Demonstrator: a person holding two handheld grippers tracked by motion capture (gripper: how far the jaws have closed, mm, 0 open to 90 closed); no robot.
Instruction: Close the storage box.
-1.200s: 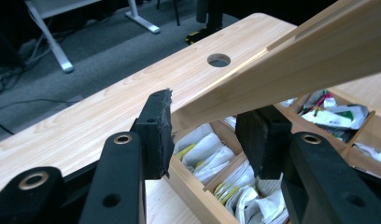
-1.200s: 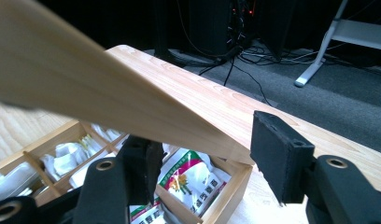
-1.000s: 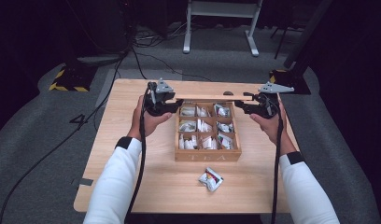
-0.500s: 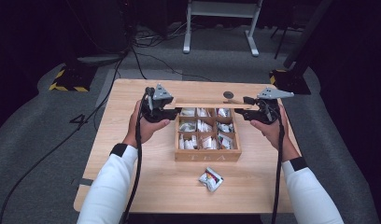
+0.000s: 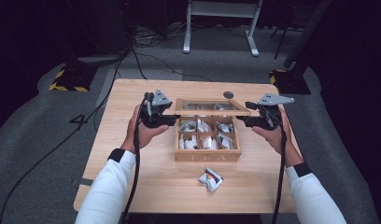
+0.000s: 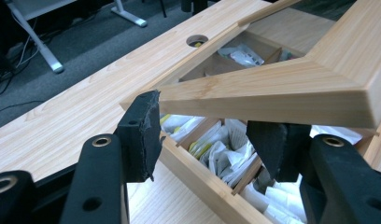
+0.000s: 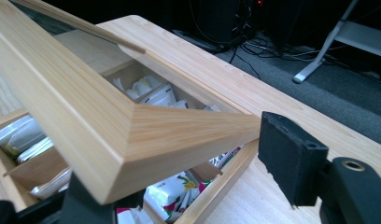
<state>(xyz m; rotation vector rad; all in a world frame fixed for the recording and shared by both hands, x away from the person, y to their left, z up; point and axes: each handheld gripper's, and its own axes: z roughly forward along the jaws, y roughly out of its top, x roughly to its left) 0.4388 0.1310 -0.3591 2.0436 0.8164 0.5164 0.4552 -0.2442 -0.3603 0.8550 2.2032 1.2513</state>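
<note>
On the middle of the wooden table (image 5: 132,186) stands the tea box (image 5: 207,156), its compartments full of tea bags (image 5: 201,141). Its framed lid (image 5: 212,107) is raised, tilted above the box. At the left side of the box, the left gripper (image 5: 172,117) has its jaws spread around the lid's corner; they have just been opening. At the right side, the right gripper (image 5: 241,120) is also spread around the other corner, jaws just opening. Near the front of the box lies one loose tea bag (image 5: 210,179).

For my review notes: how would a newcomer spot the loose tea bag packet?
Start at the wooden table, then find the compartmented tea box at its middle. The loose tea bag packet lies alone on bare wood in front of the box, crumpled, unlike those filed inside.
</note>
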